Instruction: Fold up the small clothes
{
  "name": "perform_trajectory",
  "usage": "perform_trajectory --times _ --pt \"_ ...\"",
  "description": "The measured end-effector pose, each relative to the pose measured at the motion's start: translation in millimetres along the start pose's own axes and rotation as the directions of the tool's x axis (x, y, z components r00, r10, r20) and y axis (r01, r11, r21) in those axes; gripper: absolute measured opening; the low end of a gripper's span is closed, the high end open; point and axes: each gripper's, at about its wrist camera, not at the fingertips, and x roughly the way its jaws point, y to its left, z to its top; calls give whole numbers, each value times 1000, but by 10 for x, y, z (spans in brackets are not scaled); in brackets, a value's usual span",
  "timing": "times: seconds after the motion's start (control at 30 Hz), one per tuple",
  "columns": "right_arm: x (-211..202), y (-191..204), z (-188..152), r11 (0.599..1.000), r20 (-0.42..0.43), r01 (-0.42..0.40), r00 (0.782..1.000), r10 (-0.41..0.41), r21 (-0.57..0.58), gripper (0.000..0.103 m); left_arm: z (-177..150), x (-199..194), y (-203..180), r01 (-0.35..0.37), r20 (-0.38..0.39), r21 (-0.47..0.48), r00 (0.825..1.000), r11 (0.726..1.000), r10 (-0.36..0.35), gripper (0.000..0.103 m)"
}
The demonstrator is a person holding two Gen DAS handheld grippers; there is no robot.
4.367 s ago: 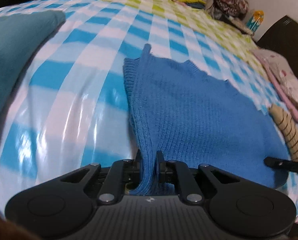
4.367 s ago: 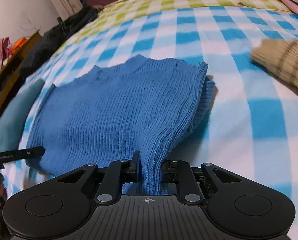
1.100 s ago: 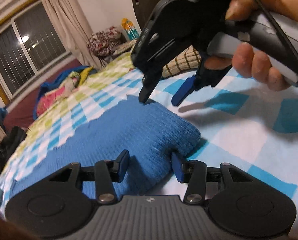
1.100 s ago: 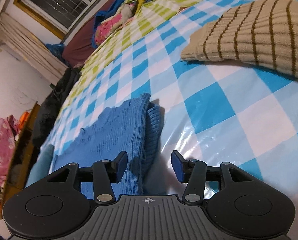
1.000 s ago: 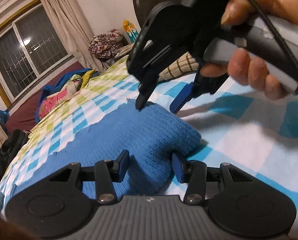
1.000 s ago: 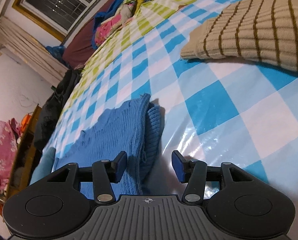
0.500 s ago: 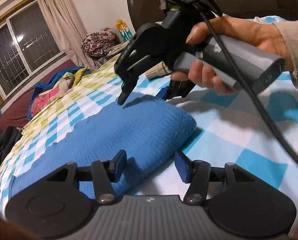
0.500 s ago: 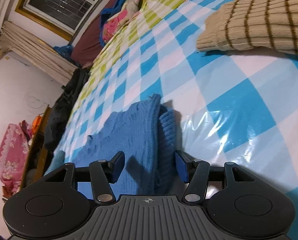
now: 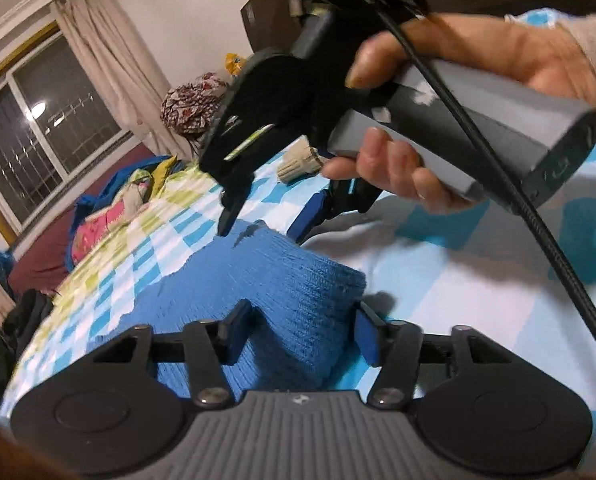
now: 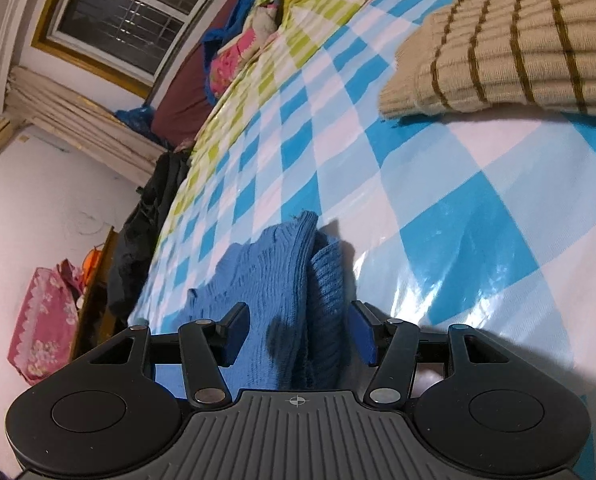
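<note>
Folded sweater [image 9: 298, 292] on the bed [image 9: 438, 272]; left claw [image 9: 304, 332], just narrowed, and right claw [image 10: 302, 334] both gape astride its edge.

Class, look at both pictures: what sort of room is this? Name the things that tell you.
Most likely a bedroom: a bed under a checked cover, a curtained window, and knitted clothes lying on the bed, a blue sweater and a striped one.

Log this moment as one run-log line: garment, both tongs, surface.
garment: blue knit sweater folded on checkered sheet | left tongs: open, straddling fold, just closing | right tongs: open, straddling edge | nearby: striped beige sweater
</note>
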Motion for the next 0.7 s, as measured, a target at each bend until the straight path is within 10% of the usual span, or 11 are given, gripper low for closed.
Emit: perform_trajectory --times 0.2,0.7 --pt "52 -84 62 1000 5 -5 1000 5 29 54 21 -72 280 60 -17 -195 998 979 -65 22" --pt "103 -14 -81 995 -57 -26 998 31 98 63 106 -307 850 131 49 -430 991 893 -122 16"
